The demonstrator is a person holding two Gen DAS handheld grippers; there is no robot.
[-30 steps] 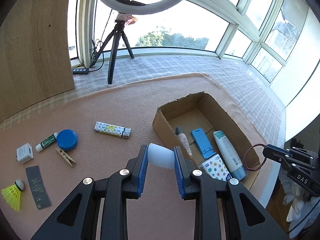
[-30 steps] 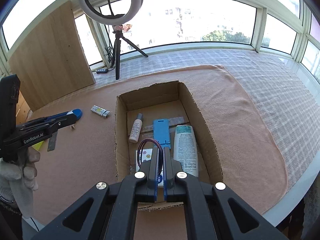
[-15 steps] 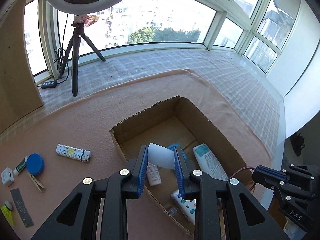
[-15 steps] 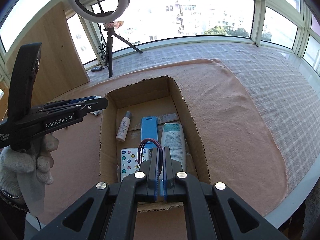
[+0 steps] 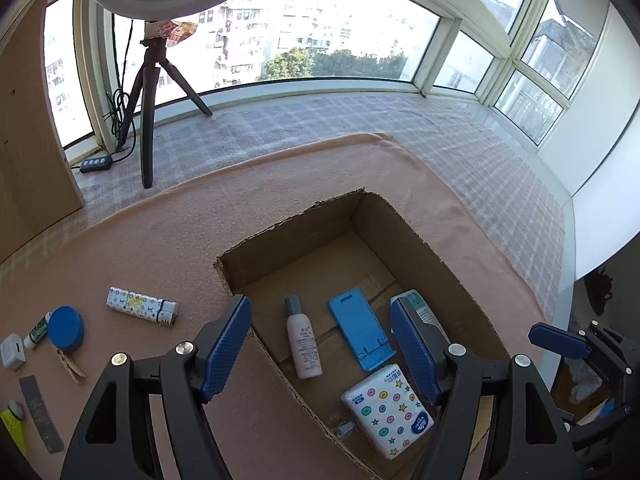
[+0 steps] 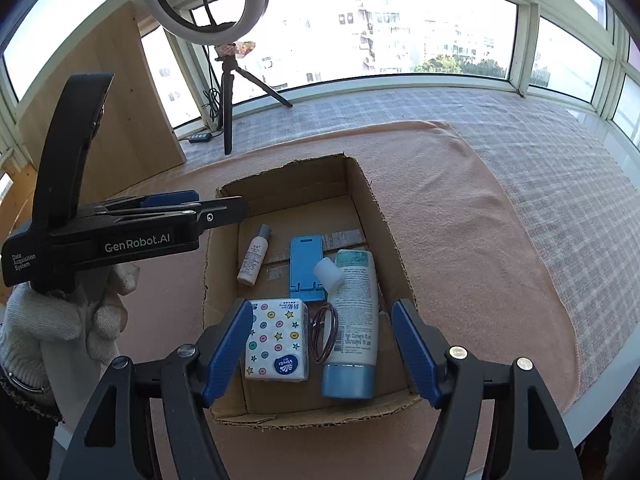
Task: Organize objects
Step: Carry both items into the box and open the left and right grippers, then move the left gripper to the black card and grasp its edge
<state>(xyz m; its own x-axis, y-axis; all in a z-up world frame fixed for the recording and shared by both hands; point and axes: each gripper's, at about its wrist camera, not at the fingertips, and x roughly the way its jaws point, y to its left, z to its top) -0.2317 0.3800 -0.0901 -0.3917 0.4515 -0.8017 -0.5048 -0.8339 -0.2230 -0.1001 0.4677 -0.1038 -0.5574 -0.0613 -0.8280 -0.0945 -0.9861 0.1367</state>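
Observation:
An open cardboard box (image 5: 288, 236) (image 6: 384, 220) sits on the peach cloth. In it lie a small pink bottle (image 5: 302, 340) (image 6: 253, 256), a blue phone stand (image 5: 360, 330) (image 6: 305, 268), a white tube with a blue cap (image 6: 354, 320), a tissue pack (image 5: 386, 408) (image 6: 278, 340), a dark red hair tie (image 6: 324, 332) and a white cap (image 6: 329, 274). My left gripper (image 5: 320, 344) is open and empty above the box. My right gripper (image 6: 320, 348) is open and empty over the box's near end.
Left of the box on the cloth lie a patterned lighter (image 5: 142, 306), a blue lid (image 5: 66, 328), a clothespin (image 5: 70, 366), a green-labelled tube (image 5: 38, 330), a white cube (image 5: 12, 352), a dark strip (image 5: 40, 412) and a yellow shuttlecock (image 5: 12, 420). A ring-light tripod (image 5: 148, 120) stands behind.
Both grippers opened. The white cap dropped from my left gripper and the hair tie from my right gripper; both now lie in the box.

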